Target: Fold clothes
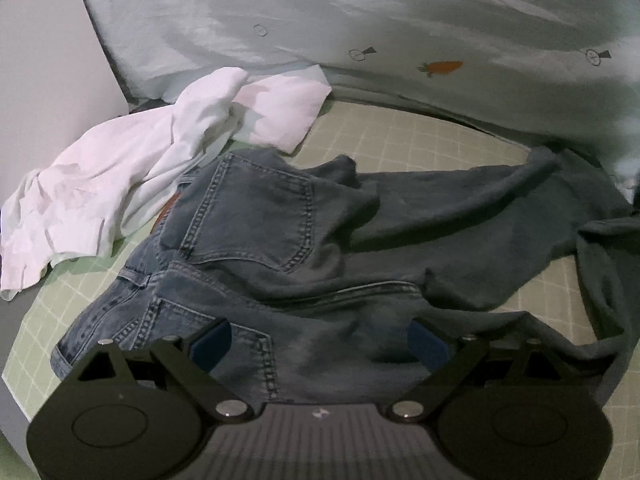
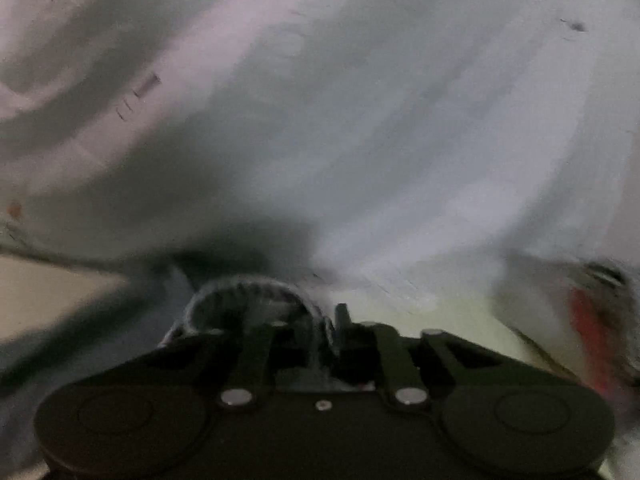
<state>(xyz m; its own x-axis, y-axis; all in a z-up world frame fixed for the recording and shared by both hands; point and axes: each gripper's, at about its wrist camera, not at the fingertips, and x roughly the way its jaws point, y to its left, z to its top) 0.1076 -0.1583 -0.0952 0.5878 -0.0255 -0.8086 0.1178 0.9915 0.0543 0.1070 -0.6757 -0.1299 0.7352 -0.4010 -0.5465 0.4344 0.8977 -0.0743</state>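
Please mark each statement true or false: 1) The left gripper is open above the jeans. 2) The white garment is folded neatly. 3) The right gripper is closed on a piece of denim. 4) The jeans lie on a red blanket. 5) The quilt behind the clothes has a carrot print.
1) True: the left gripper has its fingers spread wide over the jeans.
2) False: the white garment lies crumpled beside the jeans, partly on them.
3) True: the right gripper is shut on a denim edge, though this view is blurred.
4) False: they lie on a green checked sheet.
5) True: the pale quilt shows orange carrots.
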